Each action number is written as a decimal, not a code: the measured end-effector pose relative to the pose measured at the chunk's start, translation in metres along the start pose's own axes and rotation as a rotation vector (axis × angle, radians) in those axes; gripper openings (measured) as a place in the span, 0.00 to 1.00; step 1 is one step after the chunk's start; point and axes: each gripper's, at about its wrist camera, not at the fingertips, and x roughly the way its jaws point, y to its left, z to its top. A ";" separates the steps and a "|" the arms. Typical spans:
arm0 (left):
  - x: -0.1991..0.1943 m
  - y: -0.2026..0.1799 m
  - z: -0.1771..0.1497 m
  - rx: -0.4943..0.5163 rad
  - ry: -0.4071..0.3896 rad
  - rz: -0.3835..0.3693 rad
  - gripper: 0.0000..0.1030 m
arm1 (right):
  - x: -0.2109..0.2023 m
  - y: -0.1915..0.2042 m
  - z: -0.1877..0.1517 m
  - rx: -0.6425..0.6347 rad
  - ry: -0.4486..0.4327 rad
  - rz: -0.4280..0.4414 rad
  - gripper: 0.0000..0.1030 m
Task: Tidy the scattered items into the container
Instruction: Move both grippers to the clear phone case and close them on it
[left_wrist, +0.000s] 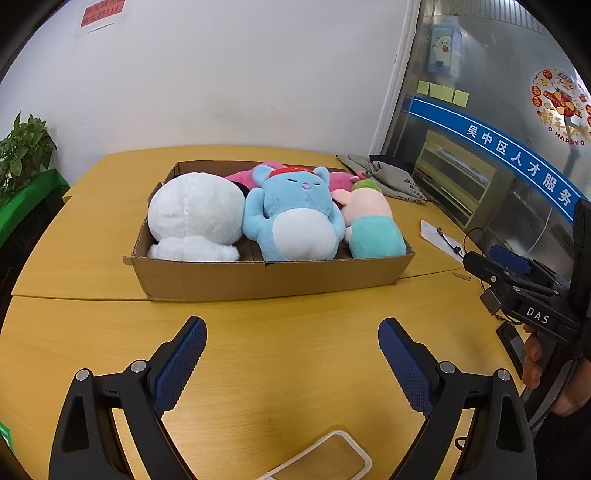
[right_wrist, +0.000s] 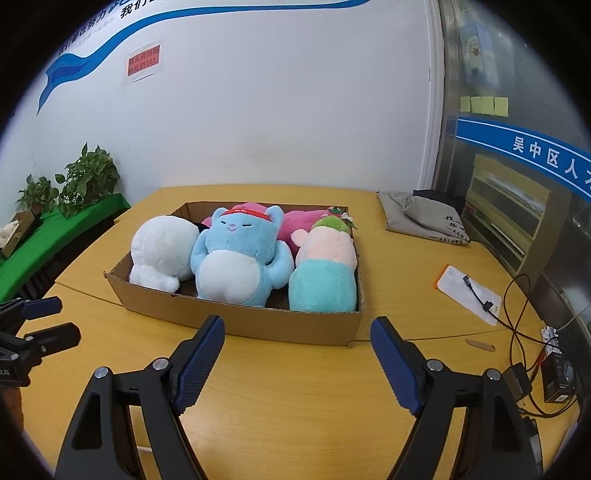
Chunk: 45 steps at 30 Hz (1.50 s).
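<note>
With every plush toy (right_wrist: 236, 258) already inside the cardboard box (right_wrist: 236, 321) at frame centre, my left gripper (left_wrist: 291, 350) and right gripper (right_wrist: 297, 347) hang below it, jaws apart, empty.

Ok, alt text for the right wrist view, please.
A cardboard box on a yellow table holds four plush toys: white, blue, pink and a pink-and-teal one. The open, empty right gripper hovers in front of it, with the left gripper at the left edge.
</note>
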 end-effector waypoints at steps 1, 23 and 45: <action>0.001 0.001 -0.001 -0.002 0.001 -0.002 0.94 | 0.001 0.000 0.000 -0.002 0.002 -0.002 0.79; 0.004 0.068 -0.133 -0.223 0.332 0.043 0.94 | 0.043 0.055 -0.116 -0.103 0.338 0.326 0.79; 0.035 0.041 -0.145 -0.135 0.457 0.021 0.08 | 0.060 0.093 -0.152 -0.223 0.486 0.364 0.08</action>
